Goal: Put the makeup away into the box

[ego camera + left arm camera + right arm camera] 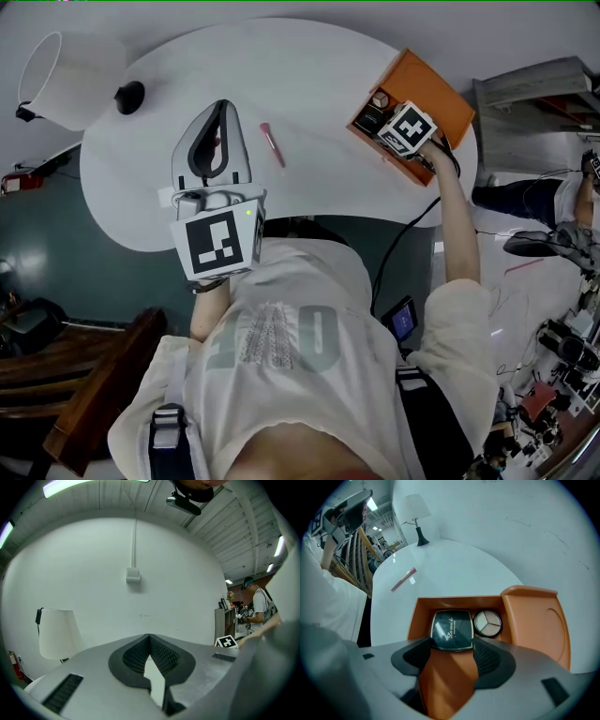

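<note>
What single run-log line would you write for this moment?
right gripper: shut on black compact, at orange box | round palette: in box | left gripper: shut, empty | pink tube: on table

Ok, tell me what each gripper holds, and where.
Right gripper pinches the black compact by its two side edges at the near end; left gripper is shut on nothing.

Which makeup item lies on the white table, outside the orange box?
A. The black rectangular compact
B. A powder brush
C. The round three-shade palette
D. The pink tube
D: the pink tube lies alone on the white table, while the black compact and the round palette show within the walls of the orange box.
</note>
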A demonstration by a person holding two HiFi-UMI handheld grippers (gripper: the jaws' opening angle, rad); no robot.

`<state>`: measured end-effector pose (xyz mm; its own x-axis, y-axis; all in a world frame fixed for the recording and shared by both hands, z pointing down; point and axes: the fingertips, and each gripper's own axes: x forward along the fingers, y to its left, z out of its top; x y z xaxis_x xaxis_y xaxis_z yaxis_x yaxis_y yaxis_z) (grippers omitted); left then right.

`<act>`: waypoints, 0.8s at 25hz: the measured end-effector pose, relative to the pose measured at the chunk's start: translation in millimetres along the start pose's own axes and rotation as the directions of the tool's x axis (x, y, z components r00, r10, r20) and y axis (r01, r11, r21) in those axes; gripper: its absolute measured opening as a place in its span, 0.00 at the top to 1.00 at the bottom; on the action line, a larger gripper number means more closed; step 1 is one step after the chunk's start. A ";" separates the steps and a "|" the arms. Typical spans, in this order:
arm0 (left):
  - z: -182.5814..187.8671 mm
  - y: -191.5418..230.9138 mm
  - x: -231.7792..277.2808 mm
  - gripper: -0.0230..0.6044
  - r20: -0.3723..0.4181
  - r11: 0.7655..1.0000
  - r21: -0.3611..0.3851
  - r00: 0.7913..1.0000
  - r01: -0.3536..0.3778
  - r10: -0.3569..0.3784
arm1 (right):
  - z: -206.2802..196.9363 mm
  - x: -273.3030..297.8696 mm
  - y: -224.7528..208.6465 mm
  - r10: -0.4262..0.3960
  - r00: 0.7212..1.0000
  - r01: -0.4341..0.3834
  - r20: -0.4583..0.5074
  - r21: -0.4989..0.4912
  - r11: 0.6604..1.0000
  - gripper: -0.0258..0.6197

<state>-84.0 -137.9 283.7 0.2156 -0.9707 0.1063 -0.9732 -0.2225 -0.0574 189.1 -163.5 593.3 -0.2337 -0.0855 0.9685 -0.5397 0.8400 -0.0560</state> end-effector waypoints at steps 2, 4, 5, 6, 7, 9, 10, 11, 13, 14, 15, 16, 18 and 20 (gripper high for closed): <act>-1.8 1.8 0.6 0.95 -0.008 1.000 0.001 1.000 -0.001 0.001 | -0.9 3.5 -0.4 -0.007 1.000 0.007 -0.010 -0.004 1.000 0.50; -3.5 3.8 0.8 0.95 -0.016 1.000 0.005 1.000 -0.002 0.002 | -2.5 4.2 -0.5 -0.013 1.000 0.013 -0.009 -0.003 1.000 0.50; -3.9 4.4 0.9 0.95 -0.018 1.000 0.004 1.000 -0.003 0.003 | -3.1 4.0 -0.5 -0.016 1.000 0.016 -0.004 -0.002 1.000 0.50; -4.5 4.9 1.0 0.95 -0.020 1.000 0.005 1.000 -0.003 0.003 | -3.4 3.9 -0.5 -0.021 1.000 0.021 0.001 0.000 1.000 0.50; -5.2 5.1 1.0 0.95 -0.024 1.000 0.009 1.000 -0.002 0.003 | -3.6 3.9 -0.5 -0.027 1.000 0.027 0.006 0.003 1.000 0.50; -4.5 4.7 2.0 0.95 -0.021 1.000 0.009 1.000 0.001 -0.001 | -4.6 3.5 -0.7 -0.038 0.999 0.037 0.014 0.015 0.999 0.50; -3.5 4.0 2.8 0.95 -0.016 1.000 0.008 1.000 0.003 -0.003 | -4.8 2.7 -0.8 -0.042 0.999 0.042 0.018 0.017 0.999 0.50; -2.4 3.1 3.5 0.95 -0.011 1.000 0.006 1.000 0.006 -0.006 | -4.8 1.3 -0.7 -0.047 0.999 0.047 0.023 0.015 0.999 0.50; -2.1 1.3 4.5 0.95 -0.011 1.000 0.012 1.000 0.012 -0.012 | -5.2 -2.3 -0.8 -0.058 0.998 0.057 0.031 0.008 0.998 0.50; -3.0 0.8 4.6 0.95 -0.017 1.000 0.017 1.000 0.016 -0.016 | -5.4 -4.6 -0.8 -0.061 0.998 0.061 0.034 0.007 0.998 0.50; -3.9 0.5 4.8 0.95 -0.021 1.000 0.022 1.000 0.019 -0.018 | -5.5 -7.4 -0.5 -0.062 0.997 0.062 0.036 0.007 0.998 0.50; -4.5 0.6 5.0 0.95 -0.025 0.999 0.025 0.999 0.021 -0.020 | -5.1 -11.1 0.1 -0.063 0.997 0.063 0.038 0.002 0.998 0.50; -4.4 0.9 5.9 0.95 -0.023 0.999 0.025 1.000 0.022 -0.021 | -2.8 -22.7 2.0 -0.073 0.997 0.074 0.039 -0.025 0.997 0.50; -2.9 1.1 6.8 0.95 -0.015 1.000 0.019 1.000 0.023 -0.023 | 6.9 -43.6 4.0 -0.109 0.991 0.113 0.073 -0.054 0.992 0.50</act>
<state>-83.9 -144.4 287.2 0.2365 -0.9639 0.1224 -0.9663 -0.2465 -0.0741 191.5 -160.1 549.2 -0.2317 -0.2158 0.9485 -0.5182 0.8526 0.0674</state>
